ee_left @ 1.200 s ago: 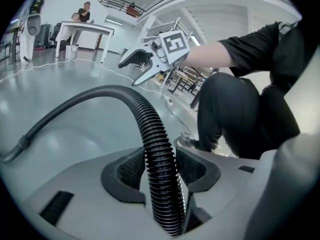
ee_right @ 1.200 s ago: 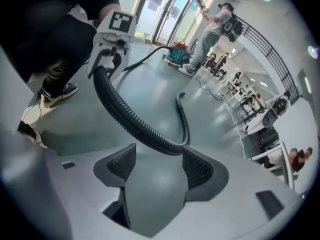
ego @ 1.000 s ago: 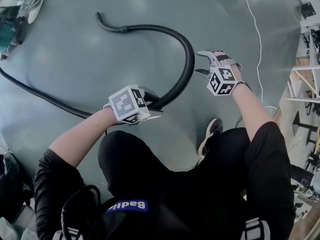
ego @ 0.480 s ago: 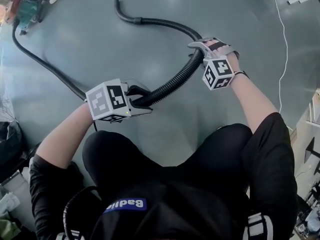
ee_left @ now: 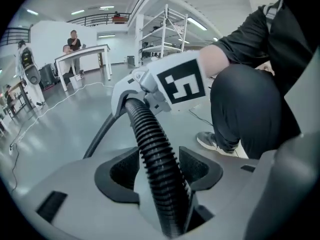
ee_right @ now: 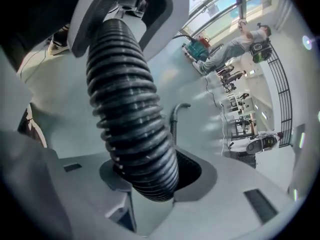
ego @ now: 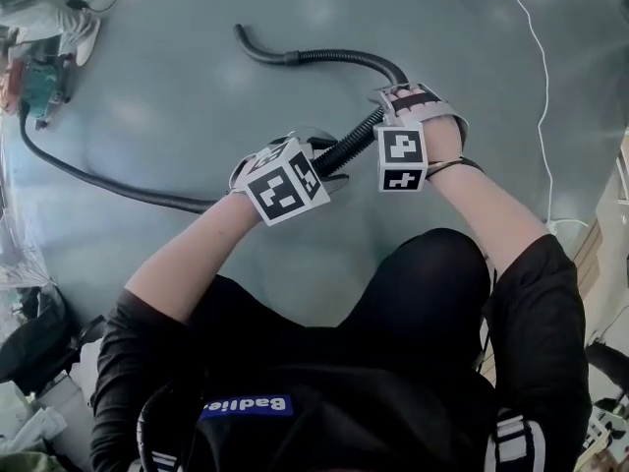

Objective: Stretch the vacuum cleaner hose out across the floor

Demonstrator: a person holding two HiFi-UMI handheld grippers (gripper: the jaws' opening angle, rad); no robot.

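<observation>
The black ribbed vacuum hose (ego: 334,59) runs over the grey floor from the left, through both grippers, and curves back to its nozzle end (ego: 246,39). My left gripper (ego: 319,155) stands open around the hose (ee_left: 150,134). Its jaws have just been opening, and gaps show beside the hose at my left gripper (ee_left: 159,166). Close to its right, my right gripper (ego: 398,106) is shut on the hose (ee_right: 127,109), which fills the jaws of my right gripper (ee_right: 150,176). The hose is lifted off the floor between the two grippers.
A green vacuum cleaner (ego: 39,77) stands at the far left, with a person's legs (ego: 54,18) beside it. A thin white cable (ego: 536,57) trails over the floor on the right. My shoe (ee_left: 215,141) rests near the hose. Tables and racks stand far off.
My right gripper went from open beside the hose to shut on it. My left gripper slid right along the hose until it sits close to the right one. The hose's wide loop flattened.
</observation>
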